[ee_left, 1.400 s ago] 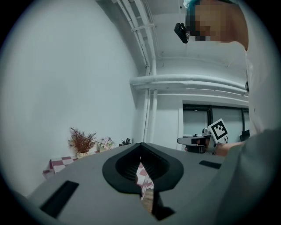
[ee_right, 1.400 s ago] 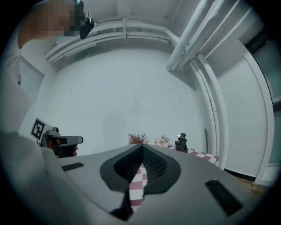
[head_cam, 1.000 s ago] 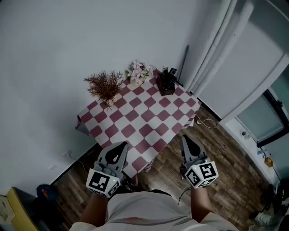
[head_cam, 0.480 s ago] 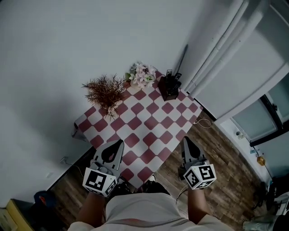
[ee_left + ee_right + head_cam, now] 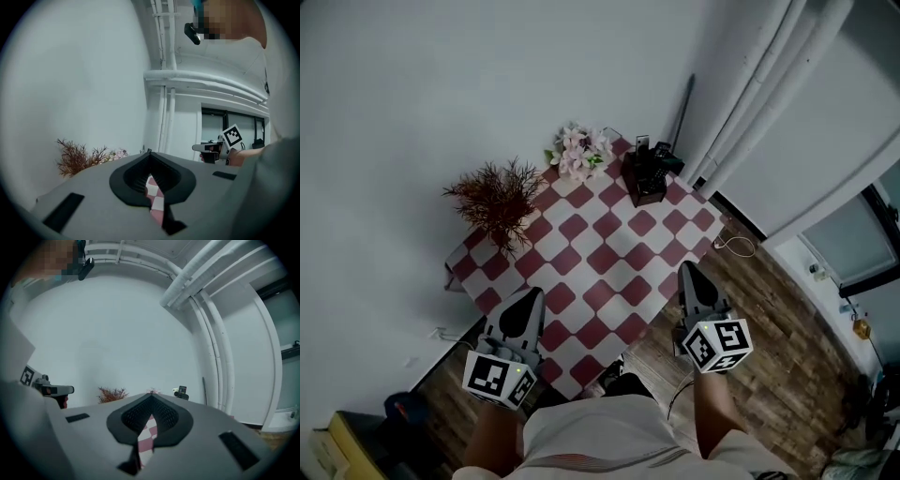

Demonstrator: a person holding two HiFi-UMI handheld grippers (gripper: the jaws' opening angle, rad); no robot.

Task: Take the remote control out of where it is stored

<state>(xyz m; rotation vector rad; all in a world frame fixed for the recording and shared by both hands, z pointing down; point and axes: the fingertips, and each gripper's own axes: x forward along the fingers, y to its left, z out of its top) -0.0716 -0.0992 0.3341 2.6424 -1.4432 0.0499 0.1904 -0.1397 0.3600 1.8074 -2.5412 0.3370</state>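
Both grippers are held low over the near edge of the table, which carries a red-and-white checked cloth. The left gripper sits at the near left with its jaws closed tip to tip and nothing between them; only the cloth shows through the gap behind the tips in the left gripper view. The right gripper sits at the near right, likewise clenched and empty. The remote stands upright in a black holder at the far right corner of the table, close to the wall. It is well apart from both grippers, with most of the tabletop between. In the right gripper view the remote appears beyond the closed tips and slightly to their right. A dried plant stands at the far left of the table, and flowers stand between it and the holder.
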